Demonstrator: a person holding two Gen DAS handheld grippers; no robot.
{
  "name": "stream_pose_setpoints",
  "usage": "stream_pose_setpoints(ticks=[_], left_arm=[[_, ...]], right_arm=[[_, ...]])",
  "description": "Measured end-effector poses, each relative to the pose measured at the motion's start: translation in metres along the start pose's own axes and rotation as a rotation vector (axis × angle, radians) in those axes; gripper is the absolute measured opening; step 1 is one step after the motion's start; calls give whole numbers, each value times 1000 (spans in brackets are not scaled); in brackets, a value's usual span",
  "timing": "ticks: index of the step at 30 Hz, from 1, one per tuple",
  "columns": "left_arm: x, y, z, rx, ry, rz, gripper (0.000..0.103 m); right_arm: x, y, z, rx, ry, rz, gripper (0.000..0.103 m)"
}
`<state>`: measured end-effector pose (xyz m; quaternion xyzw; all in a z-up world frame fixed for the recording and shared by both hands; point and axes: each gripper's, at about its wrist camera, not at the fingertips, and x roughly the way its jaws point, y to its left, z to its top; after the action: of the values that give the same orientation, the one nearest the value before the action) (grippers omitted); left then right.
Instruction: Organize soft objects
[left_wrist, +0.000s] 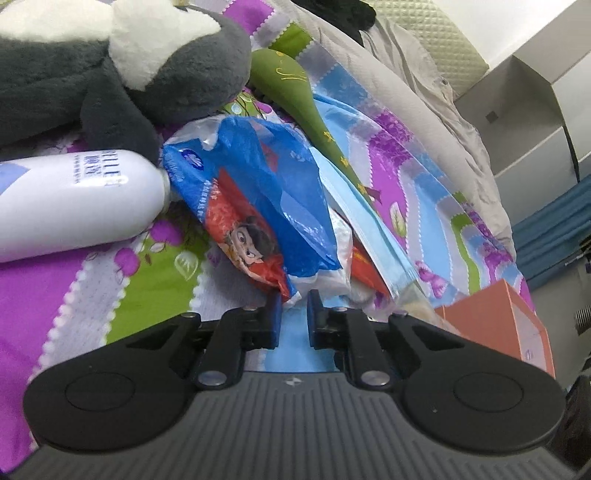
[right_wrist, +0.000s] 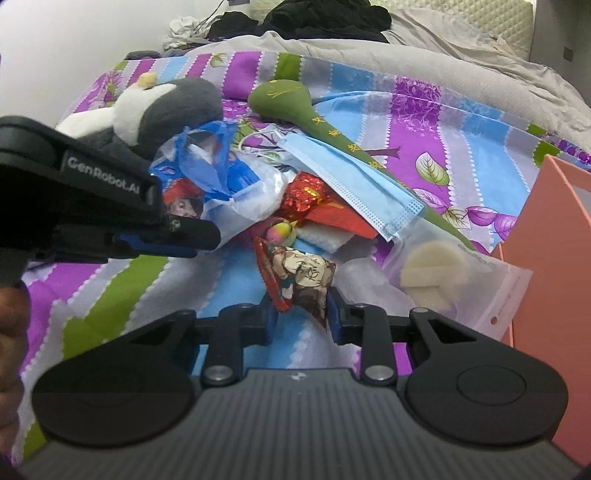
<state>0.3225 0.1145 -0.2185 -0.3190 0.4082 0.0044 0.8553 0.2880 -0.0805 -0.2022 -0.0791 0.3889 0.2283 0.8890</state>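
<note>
Snack packet (right_wrist: 299, 280): a small crinkled wrapper, red-edged with a cartoon figure printed on it, is standing upright on the striped bedsheet (right_wrist: 147, 295) at the near edge of the pile.
Right gripper (right_wrist: 300, 317): it is pointing forward and low over the sheet, its blue-padded jaws closing on the lower part of the snack packet; contact on the right pad appears firm, though the wrapper hides it.
Blue plastic bag (left_wrist: 255, 192): crumpled, blue with a red cartoon print, it is lying between the white bottle (left_wrist: 70, 199) and the blue face mask (left_wrist: 365, 229), below the grey plush toy (left_wrist: 122, 74).
Left gripper (left_wrist: 294, 314): it is hovering level, jaws parted, with the bag's lower corner sitting just at the gap.
Orange box (right_wrist: 554, 258): standing at the right of the pile.
</note>
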Motion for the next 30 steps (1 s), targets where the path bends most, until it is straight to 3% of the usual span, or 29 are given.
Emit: stream_pose_setpoints(ticks=[14,30], left_arm=[[-78,0,-51,101,38,13,14],[-156,20,-137,178,109,15,13]], right_arm=[[-68,18,-33,-41,26,-41,31],[-128,40,-91,-57,77,-99,31]])
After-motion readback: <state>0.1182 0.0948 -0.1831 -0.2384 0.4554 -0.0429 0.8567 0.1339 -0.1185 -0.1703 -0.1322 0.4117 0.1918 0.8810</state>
